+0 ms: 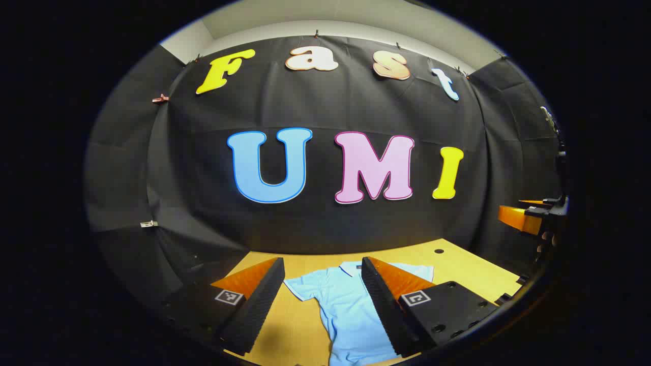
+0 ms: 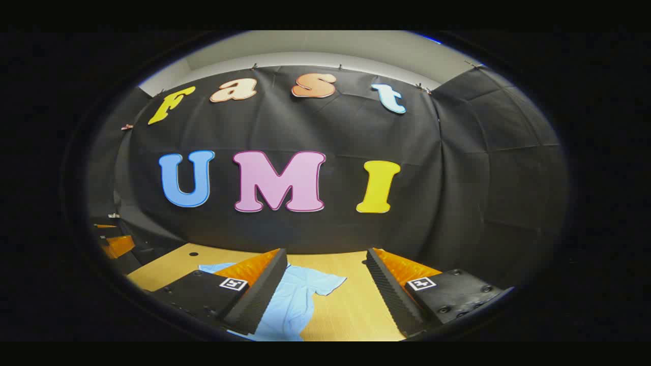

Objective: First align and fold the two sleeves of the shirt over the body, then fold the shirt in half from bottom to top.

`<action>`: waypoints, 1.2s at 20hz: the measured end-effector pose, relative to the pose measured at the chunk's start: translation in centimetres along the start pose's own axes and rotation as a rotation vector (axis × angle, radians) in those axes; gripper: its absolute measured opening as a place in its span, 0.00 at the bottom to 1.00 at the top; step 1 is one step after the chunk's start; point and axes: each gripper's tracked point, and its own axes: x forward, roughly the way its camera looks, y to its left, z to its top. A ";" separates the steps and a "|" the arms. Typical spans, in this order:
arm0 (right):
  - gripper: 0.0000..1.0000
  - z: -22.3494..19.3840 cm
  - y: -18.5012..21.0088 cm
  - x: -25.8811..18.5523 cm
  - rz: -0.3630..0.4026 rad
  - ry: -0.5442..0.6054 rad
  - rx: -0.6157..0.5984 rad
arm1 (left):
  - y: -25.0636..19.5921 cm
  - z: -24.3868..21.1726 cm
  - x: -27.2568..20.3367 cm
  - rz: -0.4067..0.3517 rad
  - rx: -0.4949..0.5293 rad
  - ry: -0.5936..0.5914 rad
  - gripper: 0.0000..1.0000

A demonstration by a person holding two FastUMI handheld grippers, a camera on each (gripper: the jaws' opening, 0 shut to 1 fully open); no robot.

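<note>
A light blue short-sleeved shirt [image 1: 342,305] lies flat on the wooden table [image 1: 457,269], collar toward the back wall and both sleeves spread out. My left gripper [image 1: 321,262] hovers above it, open, with its fingers framing the shirt's left sleeve and chest. In the right gripper view the shirt [image 2: 300,297] lies at lower left with one sleeve [image 2: 329,282] pointing right. My right gripper [image 2: 326,251] is open over that sleeve and bare table [image 2: 351,305], holding nothing. The right gripper [image 1: 529,216] also appears at the far right of the left gripper view, held by a hand.
The black cloth wall stands close behind the table's far edge. A small dark hole [image 1: 439,250] marks the tabletop near the back. The left gripper's body [image 2: 114,241] sits at the left rim of the right gripper view.
</note>
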 end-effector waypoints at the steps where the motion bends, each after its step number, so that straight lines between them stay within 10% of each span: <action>1: 0.98 -0.1 -0.1 -0.1 -0.002 0.008 0.007 | 0.1 -0.1 0.2 -0.002 0.001 0.004 0.97; 24: 0.98 -3.2 -1.9 7.1 0.006 0.089 -0.054 | 2.0 0.3 2.5 0.063 0.014 0.026 0.97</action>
